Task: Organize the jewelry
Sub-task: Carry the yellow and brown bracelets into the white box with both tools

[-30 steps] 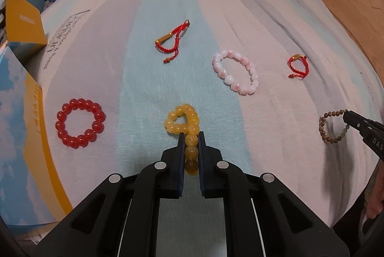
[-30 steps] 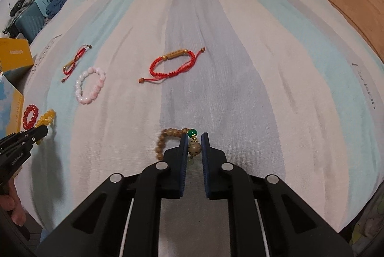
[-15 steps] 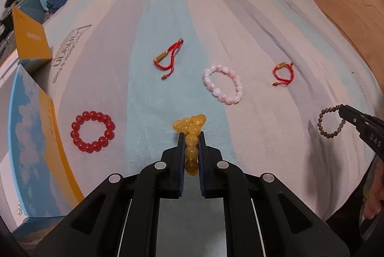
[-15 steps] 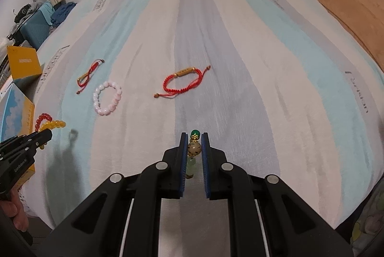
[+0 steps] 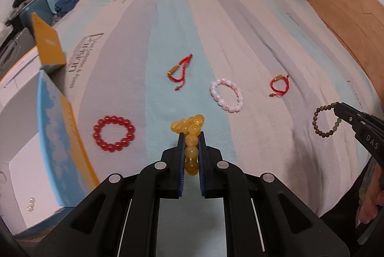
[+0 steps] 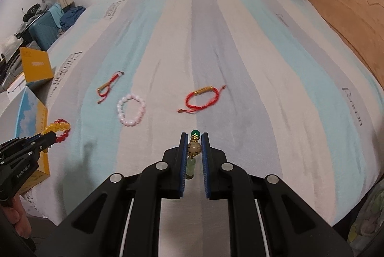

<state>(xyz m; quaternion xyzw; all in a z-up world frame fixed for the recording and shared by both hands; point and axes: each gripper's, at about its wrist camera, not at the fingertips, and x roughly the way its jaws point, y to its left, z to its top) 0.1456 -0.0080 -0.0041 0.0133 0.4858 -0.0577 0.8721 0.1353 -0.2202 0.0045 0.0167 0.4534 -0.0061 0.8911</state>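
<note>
My left gripper (image 5: pixel 191 137) is shut on a yellow bead bracelet (image 5: pixel 189 127) and holds it above the striped bed. My right gripper (image 6: pixel 194 137) is shut on a brown bead bracelet (image 6: pixel 194 147) with a green bead; it also shows hanging at the right of the left wrist view (image 5: pixel 322 121). On the bed lie a red bead bracelet (image 5: pixel 113 133), a pink bead bracelet (image 5: pixel 226 98) and two red cord bracelets (image 5: pixel 180 69) (image 5: pixel 278 86). The left gripper shows in the right wrist view (image 6: pixel 45 138).
An open white box with blue and yellow walls (image 5: pixel 55 127) stands at the bed's left edge, a few small beads inside. A yellow box (image 5: pixel 46 43) stands behind it. A wooden headboard (image 5: pixel 348 14) runs along the right. A suitcase and clutter (image 6: pixel 43 24) are at far left.
Both grippers have lifted up and back from the bed, each carrying its bracelet. The yellow and brown bracelets now hang clear of the sheet.
</note>
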